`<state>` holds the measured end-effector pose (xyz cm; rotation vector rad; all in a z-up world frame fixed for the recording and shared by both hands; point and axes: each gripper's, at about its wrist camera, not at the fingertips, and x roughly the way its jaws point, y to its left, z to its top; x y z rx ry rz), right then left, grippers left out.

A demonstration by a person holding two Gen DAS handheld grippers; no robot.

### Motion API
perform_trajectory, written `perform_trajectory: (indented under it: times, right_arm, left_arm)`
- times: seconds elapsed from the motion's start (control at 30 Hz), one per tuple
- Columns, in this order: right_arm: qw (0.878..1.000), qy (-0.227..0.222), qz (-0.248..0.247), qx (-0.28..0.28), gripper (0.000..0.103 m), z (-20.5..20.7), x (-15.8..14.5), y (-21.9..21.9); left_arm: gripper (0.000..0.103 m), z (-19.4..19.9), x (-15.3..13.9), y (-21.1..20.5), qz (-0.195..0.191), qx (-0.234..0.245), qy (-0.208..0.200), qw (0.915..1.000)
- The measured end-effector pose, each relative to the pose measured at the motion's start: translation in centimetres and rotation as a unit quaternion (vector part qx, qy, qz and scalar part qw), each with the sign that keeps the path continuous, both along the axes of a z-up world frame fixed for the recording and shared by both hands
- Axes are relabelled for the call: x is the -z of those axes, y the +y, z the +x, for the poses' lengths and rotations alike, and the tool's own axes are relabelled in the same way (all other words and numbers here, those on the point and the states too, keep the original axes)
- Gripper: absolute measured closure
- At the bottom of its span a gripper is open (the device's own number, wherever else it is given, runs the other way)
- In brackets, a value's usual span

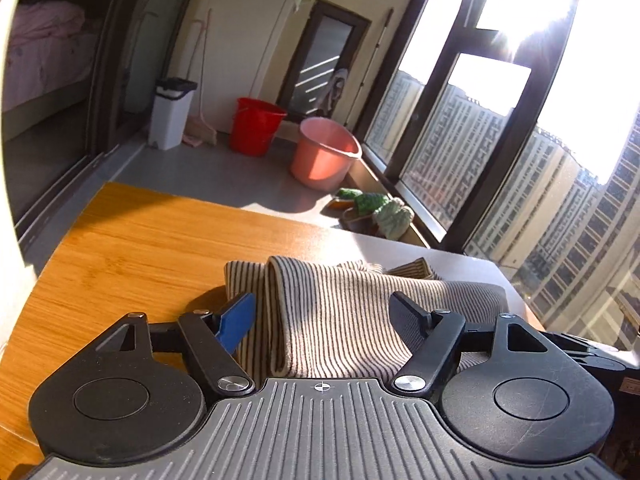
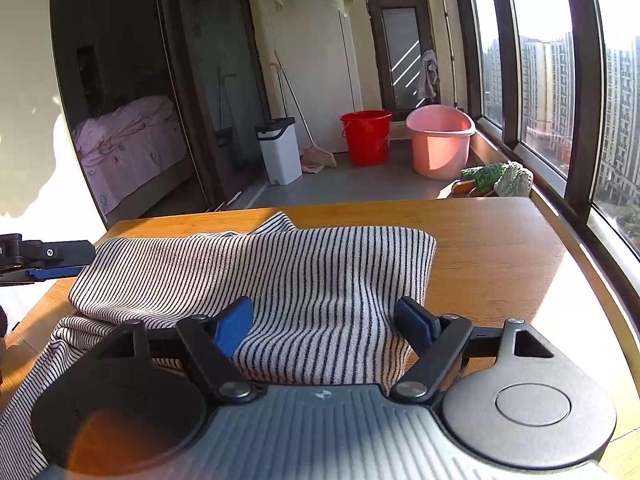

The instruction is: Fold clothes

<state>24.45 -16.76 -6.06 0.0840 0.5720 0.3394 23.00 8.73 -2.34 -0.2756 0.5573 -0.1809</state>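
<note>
**Both grippers spread over striped shirt**

Hovering low over shirt: right gripper, jaws standing wide, fabric lying between blue pads, not pinching. Left gripper also spread, straddling a folded edge of the shirt, pads not pressing it. Shirt lying part-folded on wooden table, bunched toward near edge. Left gripper also showing at left edge of right view, just beside the cloth. Sitting on floor beyond: red bucket, pink tub.
</note>
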Motion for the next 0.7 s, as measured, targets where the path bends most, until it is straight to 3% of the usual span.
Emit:
perform_trajectory:
  times: [0.03, 0.07, 0.1, 0.17, 0.2, 0.23, 0.3, 0.33, 0.47, 0.5, 0.7]
  right_arm:
    - [1.0, -0.003, 0.0, 0.001, 0.023, -0.1, 0.0, 0.0]
    - [1.0, -0.008, 0.0, 0.004, 0.023, -0.3, -0.2, -0.1]
    - [1.0, -0.012, 0.001, 0.006, 0.023, -0.6, -0.4, -0.2]
    - [1.0, -0.018, 0.012, 0.009, 0.023, -1.2, -0.8, -0.8]
    - [1.0, -0.018, 0.015, 0.012, 0.023, -1.3, -1.1, -1.3]
    - [1.0, -0.017, 0.018, 0.016, 0.023, -1.3, -1.2, -1.8]
    - [0.999, -0.006, 0.034, 0.026, 0.024, -0.3, -1.5, -3.0]
    - [0.999, 0.0, 0.043, 0.031, 0.024, 0.3, -1.6, -3.7]
    - [0.994, 0.031, 0.092, 0.039, 0.024, 2.9, -1.7, -5.5]
    - [0.994, 0.037, 0.097, 0.039, 0.024, 3.6, -1.5, -5.4]
    - [0.992, 0.072, 0.102, 0.032, 0.024, 6.9, 0.0, -4.5]
  left_arm:
    - [0.055, 0.1, 0.2, -0.7, 0.023, 0.004, 0.0, 0.9997]
    - [0.066, 0.2, 0.3, -1.3, 0.046, 0.008, 0.001, 0.9989]
    - [0.083, 0.4, 0.5, -1.8, 0.065, 0.009, 0.003, 0.9978]
    - [0.084, 0.6, 1.0, -1.3, 0.09, -0.009, 0.009, 0.9958]
    - [0.08, 0.7, 1.2, -0.8, 0.102, -0.021, 0.011, 0.9945]
    - [0.068, 0.8, 1.2, -0.2, 0.11, -0.034, 0.012, 0.9933]
    - [0.063, 0.8, 0.7, 1.6, 0.105, -0.058, 0.012, 0.9927]
    - [0.063, 0.9, 0.3, 2.5, 0.085, -0.062, 0.015, 0.9943]
    - [0.029, 2.8, -0.3, 5.0, -0.037, -0.039, 0.053, 0.9972]
    - [0.028, 3.4, -0.2, 5.3, -0.054, -0.036, 0.064, 0.9959]
    - [0.014, 5.5, 1.9, 5.3, -0.065, -0.036, 0.109, 0.9912]
